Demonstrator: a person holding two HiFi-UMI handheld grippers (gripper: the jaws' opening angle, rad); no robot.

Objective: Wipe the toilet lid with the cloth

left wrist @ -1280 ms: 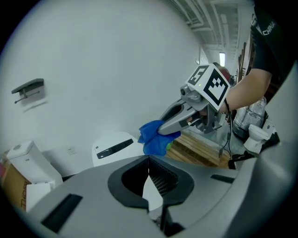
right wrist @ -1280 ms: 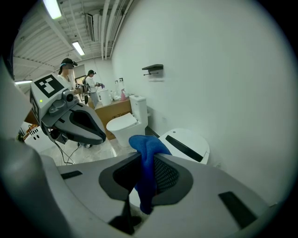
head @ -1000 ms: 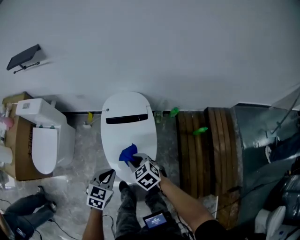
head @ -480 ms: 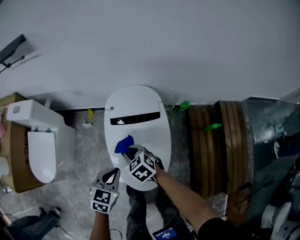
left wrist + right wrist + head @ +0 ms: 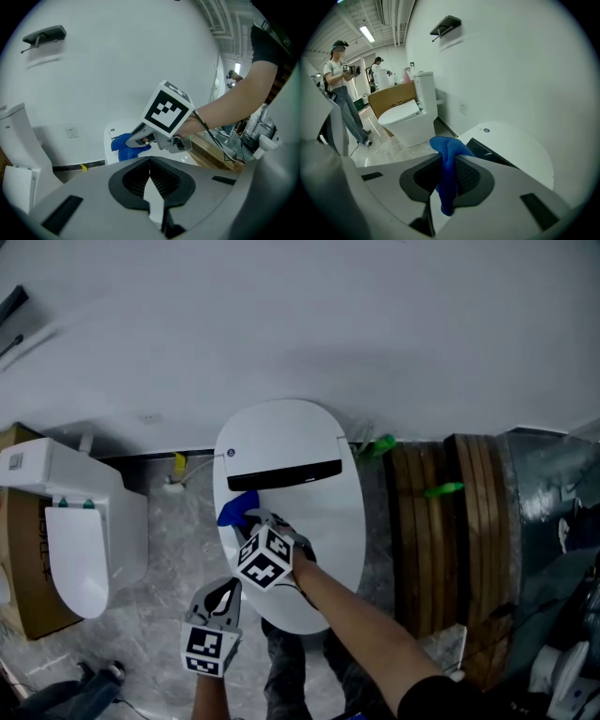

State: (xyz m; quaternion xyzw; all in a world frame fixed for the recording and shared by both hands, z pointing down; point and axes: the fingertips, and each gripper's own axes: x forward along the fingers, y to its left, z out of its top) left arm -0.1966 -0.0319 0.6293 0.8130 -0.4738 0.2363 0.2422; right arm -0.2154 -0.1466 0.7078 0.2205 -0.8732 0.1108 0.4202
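Cloth (image 5: 234,510) pinched in right gripper (image 5: 255,521) over toilet lid (image 5: 323,521).

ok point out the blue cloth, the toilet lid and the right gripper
blue cloth (image 5: 449,149): right gripper view, bunched top above the jaws
toilet lid (image 5: 333,519): head view, bare white top
right gripper (image 5: 251,520): head view, between its fingertips, at the cloth

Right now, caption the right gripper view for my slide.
Right gripper, jaws shut on a blue cloth, white toilet lid just beyond.
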